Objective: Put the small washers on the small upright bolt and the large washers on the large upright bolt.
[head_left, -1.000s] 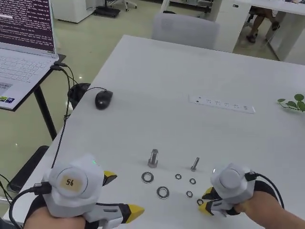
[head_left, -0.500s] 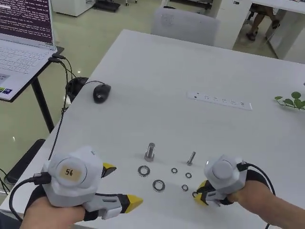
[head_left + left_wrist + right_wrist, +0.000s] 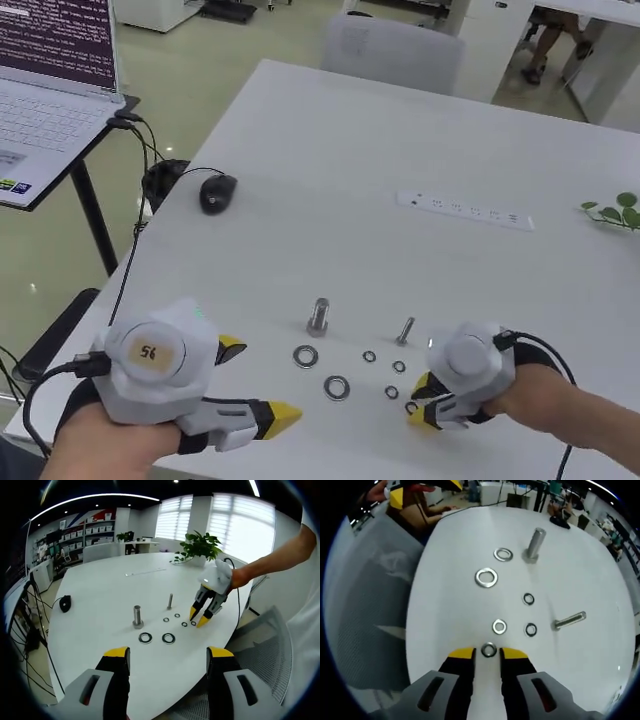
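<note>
Right gripper (image 3: 488, 655) is straddling the nearest small washer (image 3: 489, 650), lying flat near the table (image 3: 445, 620) edge, jaws narrowly apart, unclamped; likely needing a level, centred pinch on its rim before lifting toward the small bolt (image 3: 568, 620); left gripper (image 3: 169, 654) is idling, jaws wide.

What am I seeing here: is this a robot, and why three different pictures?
No robot: a person holds a yellow-tipped two-jaw gripper in each hand. The head view comes from their headset; each round view from a camera on one gripper. On the white table stand a large steel upright bolt and a small steel upright bolt, beside two large steel washers and four small steel washers lying flat. The left gripper is open, holding nothing. The right gripper straddles one small washer, apparently not yet clamped.
</note>
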A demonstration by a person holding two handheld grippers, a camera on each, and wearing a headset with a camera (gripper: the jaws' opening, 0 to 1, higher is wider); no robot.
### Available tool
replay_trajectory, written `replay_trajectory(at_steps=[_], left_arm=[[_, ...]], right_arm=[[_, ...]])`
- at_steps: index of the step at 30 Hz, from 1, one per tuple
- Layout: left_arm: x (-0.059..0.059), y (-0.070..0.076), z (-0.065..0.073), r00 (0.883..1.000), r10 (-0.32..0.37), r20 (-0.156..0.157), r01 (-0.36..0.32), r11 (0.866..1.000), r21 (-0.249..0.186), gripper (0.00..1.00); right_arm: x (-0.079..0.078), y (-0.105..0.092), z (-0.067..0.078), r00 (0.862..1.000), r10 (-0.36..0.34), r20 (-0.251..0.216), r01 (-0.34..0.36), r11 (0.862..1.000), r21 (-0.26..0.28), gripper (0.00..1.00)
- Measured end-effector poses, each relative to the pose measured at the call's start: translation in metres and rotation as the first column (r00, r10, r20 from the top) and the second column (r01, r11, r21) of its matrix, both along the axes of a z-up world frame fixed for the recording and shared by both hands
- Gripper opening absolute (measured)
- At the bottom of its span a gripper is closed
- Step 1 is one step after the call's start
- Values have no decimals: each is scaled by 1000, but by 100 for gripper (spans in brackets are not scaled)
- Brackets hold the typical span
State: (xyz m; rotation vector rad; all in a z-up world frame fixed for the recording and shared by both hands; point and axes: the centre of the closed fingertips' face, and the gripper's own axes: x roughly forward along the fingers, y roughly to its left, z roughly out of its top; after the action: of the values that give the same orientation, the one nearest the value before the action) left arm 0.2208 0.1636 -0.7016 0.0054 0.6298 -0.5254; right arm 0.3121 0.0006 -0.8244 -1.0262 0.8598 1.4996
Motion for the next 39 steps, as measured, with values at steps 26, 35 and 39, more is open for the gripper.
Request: replay_trajectory(at_steps=[26, 35, 39], left_arm=[[3, 3, 1, 1000, -1, 2, 1, 1000, 10, 59], [4, 4, 0, 1000, -2, 0, 2, 1000, 7, 59], [6, 3, 0, 1000, -2, 1, 2, 1000, 4, 59]], right_arm=[[9, -8, 8, 984, -180, -11, 180, 983, 37, 13], [48, 3, 55, 971, -237, 41, 232, 967, 108, 13], [70, 12, 73, 966, -249, 73, 239, 962, 130, 13]])
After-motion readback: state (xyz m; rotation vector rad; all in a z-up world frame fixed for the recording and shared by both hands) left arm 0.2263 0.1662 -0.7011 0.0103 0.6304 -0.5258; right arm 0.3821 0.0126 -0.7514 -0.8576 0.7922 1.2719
